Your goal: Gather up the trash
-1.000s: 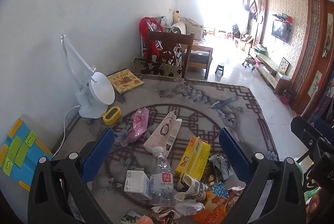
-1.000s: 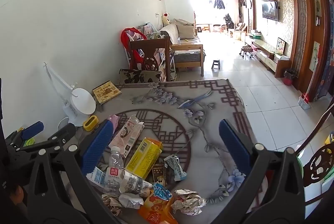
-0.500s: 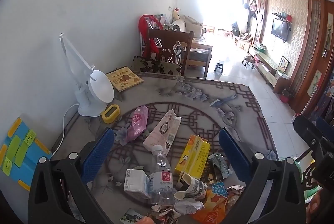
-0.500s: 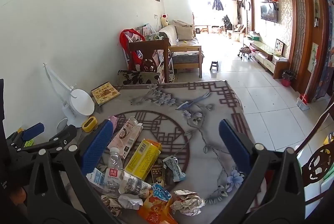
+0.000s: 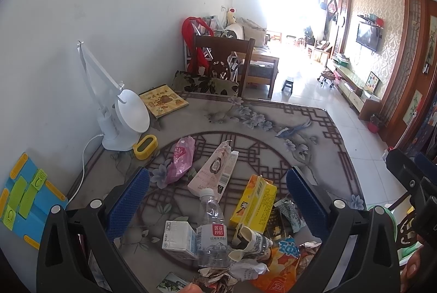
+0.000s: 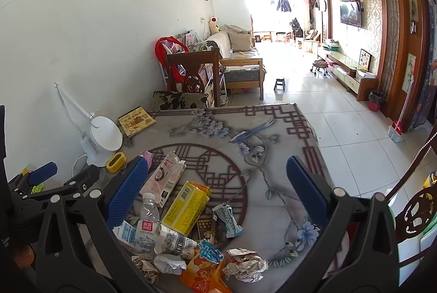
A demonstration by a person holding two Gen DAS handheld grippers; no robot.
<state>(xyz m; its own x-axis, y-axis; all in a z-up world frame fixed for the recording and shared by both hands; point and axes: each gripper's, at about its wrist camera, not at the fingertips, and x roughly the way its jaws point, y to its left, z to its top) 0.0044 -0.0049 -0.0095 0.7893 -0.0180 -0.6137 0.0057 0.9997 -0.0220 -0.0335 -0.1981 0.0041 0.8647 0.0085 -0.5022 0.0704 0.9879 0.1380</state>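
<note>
Trash lies in a heap on the near part of the patterned table: a clear water bottle, a yellow carton, a pink carton, a pink bag, a small white milk box, an orange snack bag and crumpled paper. My left gripper is open and empty, above the heap. My right gripper is open and empty, above the same heap; the yellow carton lies between its fingers.
A white desk lamp, a yellow tape box and a book stand at the table's left and far side. A blue-green stand sits at the left edge. A wooden chair is behind the table.
Both grippers have drifted slightly; the view shifts a little, and the trash stays where it was. Both stay open.
</note>
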